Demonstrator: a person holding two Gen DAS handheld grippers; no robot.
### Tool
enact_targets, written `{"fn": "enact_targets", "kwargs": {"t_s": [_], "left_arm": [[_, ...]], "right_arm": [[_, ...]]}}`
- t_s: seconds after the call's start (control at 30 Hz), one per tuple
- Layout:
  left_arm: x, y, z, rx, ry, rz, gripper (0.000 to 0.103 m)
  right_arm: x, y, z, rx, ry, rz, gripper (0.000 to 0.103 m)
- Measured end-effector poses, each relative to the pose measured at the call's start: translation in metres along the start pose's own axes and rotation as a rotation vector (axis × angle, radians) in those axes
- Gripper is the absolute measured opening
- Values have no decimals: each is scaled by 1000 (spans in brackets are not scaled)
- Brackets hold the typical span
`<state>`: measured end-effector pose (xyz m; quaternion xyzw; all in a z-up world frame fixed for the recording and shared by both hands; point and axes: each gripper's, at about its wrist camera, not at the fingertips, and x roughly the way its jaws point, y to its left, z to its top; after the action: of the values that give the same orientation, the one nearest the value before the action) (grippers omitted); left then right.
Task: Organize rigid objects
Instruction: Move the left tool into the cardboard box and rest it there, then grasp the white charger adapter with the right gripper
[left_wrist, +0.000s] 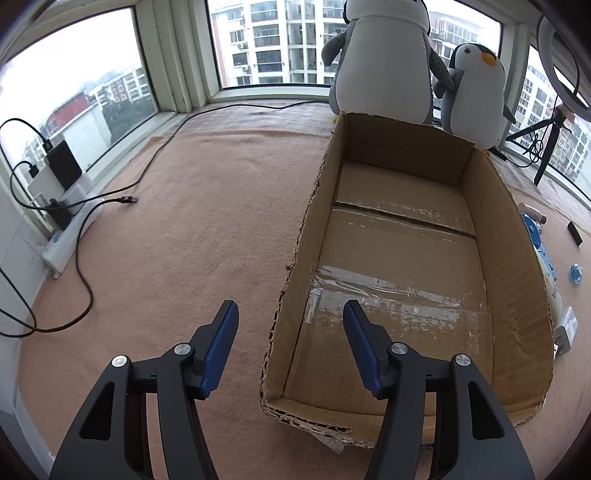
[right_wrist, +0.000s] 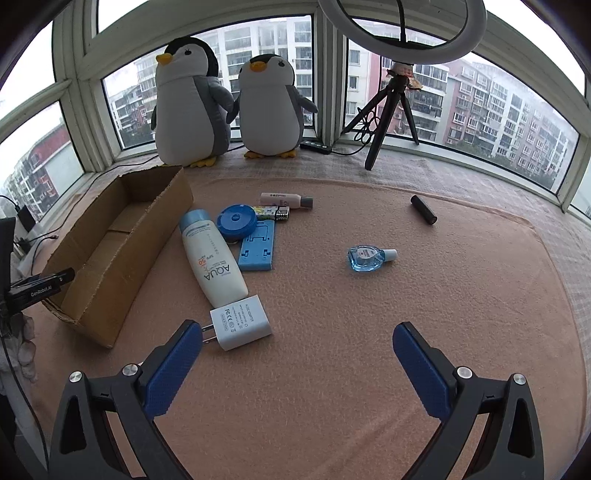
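Right wrist: charger (right_wrist: 240, 322) beside hand-held gripper (right_wrist: 297, 341).

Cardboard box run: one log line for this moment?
stage: start | open brown cardboard box: empty | left gripper: open | right gripper: open, nearest white plug adapter

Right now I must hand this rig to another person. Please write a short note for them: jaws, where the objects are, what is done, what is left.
Left gripper: jaws open, empty, over the near end of the cardboard box.
Right gripper: jaws open, empty, over the pink blanket, near the white charger.
The box holds nothing yet.
All items lie on the blanket to the right of the box: charger, sunscreen bottle, blue round case, blue stand, batteries, small white tube, clear blue bottle, black cylinder.
Done: nothing visible.
Left: presumably move every item into the box.
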<state>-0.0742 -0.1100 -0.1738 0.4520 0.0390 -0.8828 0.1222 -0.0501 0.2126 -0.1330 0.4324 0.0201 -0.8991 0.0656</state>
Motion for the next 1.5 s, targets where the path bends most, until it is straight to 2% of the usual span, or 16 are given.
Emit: {"fn": "enact_targets", "kwargs": {"t_s": [0.23,0.3,0.33,0.4,0.6,0.67,0.9,1.03,1.17,1.5], "left_arm": [[6,-6,-3,20,16,-5,44],[7,-8,-3,23,16,-6,41],[8,-8,-3,24,18,-7,39],[9,-10,-4,24,21,-9,38],[12,-9,-4,13,26,-18,38],[12,-9,-4,15,23,-19,38],[13,-9,-4,11,19,-20,38],[13,-9,-4,13,19,-19,38],[13,-9,-4,12,19,-19,38],[13,-9,-5,12,19,-18,38]], "right_arm": [[30,14,3,-46,52,43,92],[39,18,3,-67,68,50,88],[42,20,3,-76,78,56,83],[49,24,3,-95,96,69,78],[62,31,3,-134,124,80,74],[65,32,4,-144,134,80,66],[71,33,5,-151,146,104,64],[72,33,5,-139,159,145,54],[74,31,4,-119,170,179,47],[77,11,1,4,197,243,46]]}}
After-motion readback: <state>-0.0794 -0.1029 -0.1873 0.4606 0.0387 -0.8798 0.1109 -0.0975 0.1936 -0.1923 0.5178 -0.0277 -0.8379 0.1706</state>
